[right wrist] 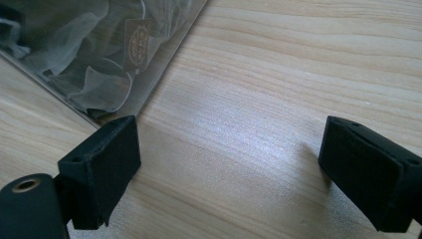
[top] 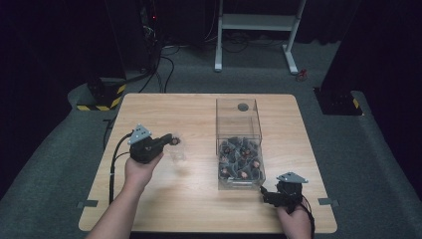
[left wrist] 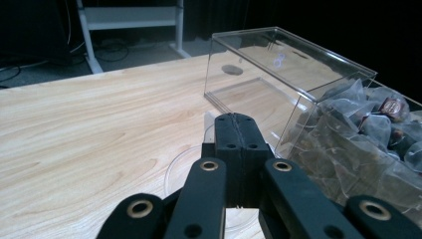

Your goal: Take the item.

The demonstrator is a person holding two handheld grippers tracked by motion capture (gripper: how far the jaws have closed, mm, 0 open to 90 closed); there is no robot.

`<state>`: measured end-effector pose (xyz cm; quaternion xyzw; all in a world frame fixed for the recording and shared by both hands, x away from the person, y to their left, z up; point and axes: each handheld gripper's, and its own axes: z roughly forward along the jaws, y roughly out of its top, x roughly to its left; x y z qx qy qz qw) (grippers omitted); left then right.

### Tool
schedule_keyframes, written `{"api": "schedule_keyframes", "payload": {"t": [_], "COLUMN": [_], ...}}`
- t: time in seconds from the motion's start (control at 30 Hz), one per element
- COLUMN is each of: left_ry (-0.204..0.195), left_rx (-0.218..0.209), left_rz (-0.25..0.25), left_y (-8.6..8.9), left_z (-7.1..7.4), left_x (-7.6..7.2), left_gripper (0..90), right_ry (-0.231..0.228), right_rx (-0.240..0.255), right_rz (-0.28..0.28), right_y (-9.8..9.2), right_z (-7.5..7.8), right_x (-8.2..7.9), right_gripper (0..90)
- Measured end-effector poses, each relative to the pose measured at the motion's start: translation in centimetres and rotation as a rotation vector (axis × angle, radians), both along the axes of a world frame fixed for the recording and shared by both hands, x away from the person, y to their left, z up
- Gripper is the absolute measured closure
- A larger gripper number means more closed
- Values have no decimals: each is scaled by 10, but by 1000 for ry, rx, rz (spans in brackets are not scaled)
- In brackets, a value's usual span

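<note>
Item 1, clear plastic box, is standing on the right half of the wooden counter, long side running away from the person; its near half is holding a heap of translucent sachets with dark contents and small brown labels, while its far half is showing bare floor and 1 round dark spot on the far wall. In the left gripper view the box is lying just right of the jaws, sachets pressing against its wall. Item 2, a small clear piece, is lying on the counter just beyond the left gripper; what it is cannot be told, though the left gripper view is showing a faint round clear rim under the jaws. The left gripper is hanging over the counter's left middle with its jaws pressed together and nothing visibly between them. Item 3, the right gripper, is sitting low at the counter's near right, just beside the near right corner of the box; its jaws are standing wide apart over bare wood, the left one close to the box corner, gripping nothing. Beyond the counter, a white frame is standing on grey floor.
</note>
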<state>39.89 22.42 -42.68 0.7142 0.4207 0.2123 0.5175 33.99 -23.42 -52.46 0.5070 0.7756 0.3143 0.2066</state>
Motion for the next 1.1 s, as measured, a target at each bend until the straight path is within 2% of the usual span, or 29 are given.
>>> {"api": "schedule_keyframes", "payload": {"t": [0.33,0.77,0.87,1.0,1.1], "left_ry": [41,63,57,43,61], "left_rx": [18,31,20,49,45], "left_rz": [19,39,30,25,6], "left_y": [0,-2,-2,-6,-9], "left_z": [-13,-19,-18,-14,-13], "left_x": [6,8,9,8,10], "left_gripper": [899,894,714,431,264], "right_ry": [0,0,0,0,0], "right_rx": [0,-1,0,-1,0], "right_rz": [0,0,0,0,0], "right_y": [0,0,0,0,0], "right_z": [0,0,0,0,0], "right_x": [0,0,0,0,0], "right_gripper": [92,92,92,92,92]}}
